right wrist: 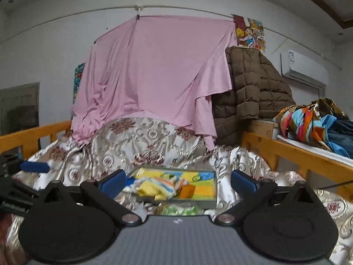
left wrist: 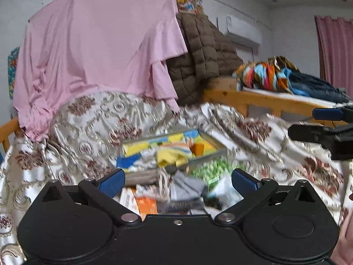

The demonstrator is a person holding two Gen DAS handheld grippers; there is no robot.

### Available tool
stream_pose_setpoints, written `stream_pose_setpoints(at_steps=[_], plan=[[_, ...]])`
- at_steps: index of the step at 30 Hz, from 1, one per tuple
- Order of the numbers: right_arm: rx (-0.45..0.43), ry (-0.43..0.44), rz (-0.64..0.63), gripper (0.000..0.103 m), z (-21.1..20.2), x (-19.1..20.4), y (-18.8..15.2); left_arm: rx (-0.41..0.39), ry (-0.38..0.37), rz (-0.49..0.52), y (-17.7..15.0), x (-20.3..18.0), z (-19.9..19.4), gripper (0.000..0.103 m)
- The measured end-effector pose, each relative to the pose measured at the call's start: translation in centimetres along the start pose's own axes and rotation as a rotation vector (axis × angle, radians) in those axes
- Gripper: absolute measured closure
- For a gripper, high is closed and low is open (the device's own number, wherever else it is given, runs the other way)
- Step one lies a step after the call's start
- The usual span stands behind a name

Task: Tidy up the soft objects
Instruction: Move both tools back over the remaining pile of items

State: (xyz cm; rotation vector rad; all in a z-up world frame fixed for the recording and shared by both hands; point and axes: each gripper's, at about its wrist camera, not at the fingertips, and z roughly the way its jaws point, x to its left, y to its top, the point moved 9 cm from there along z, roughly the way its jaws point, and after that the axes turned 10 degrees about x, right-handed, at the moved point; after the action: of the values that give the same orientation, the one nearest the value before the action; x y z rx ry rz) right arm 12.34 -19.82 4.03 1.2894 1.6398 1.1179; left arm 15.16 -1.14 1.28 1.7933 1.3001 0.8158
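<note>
A shallow grey tray [left wrist: 210, 155] [right wrist: 189, 203] lies on the floral satin bedcover [left wrist: 92, 123]. It holds yellow and blue sponges, an orange block [right wrist: 187, 191] and a striped yellow cloth [right wrist: 158, 186]. In front of the tray lie a grey cloth [left wrist: 187, 187], a green patterned bag [left wrist: 211, 170] and small packets. My left gripper [left wrist: 178, 181] is open above this pile, with nothing between its fingers. My right gripper [right wrist: 178, 182] is open too, just short of the tray and empty. Each gripper shows at the edge of the other's view.
A pink sheet [right wrist: 154, 77] hangs at the back, beside a brown quilted jacket [right wrist: 253, 88]. Wooden bed rails [right wrist: 297, 154] run along both sides. Colourful clothes [right wrist: 308, 121] lie on the neighbouring bed at right. An air conditioner [right wrist: 304, 70] is on the wall.
</note>
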Motion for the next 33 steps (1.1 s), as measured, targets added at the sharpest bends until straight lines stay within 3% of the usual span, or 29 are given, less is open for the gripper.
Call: stream_pose_setpoints(at_steps=[5,9,17,25,33], plan=[[0.090,0.041,-0.027,0.000,0.6,1.5,-2.7,0.139,-0.084,0.017,-2.4,-0.4,2.0,0.001],[0.206,0.068,-0.034,0.000,2.3,2.1,-4.6,0.234,-0.090,0.062,-4.4,-0.9,3.9,0.001],[0.395,0.128,-0.135,0.000,5.8,3.1,-8.4,0.342,-0.136,0.089,-5.8,-1.5,6.6,0.001],[0.483,0.237,-0.324,0.000,8.7,5.2,-11.0,0.416,-0.148,0.187,-6.6,-2.3,10.4,0.001],[0.522,0.321,-0.358,0.000,11.5,5.5,-12.4,0.486,-0.132,0.192,-8.2,-1.5,12.6,0.001]])
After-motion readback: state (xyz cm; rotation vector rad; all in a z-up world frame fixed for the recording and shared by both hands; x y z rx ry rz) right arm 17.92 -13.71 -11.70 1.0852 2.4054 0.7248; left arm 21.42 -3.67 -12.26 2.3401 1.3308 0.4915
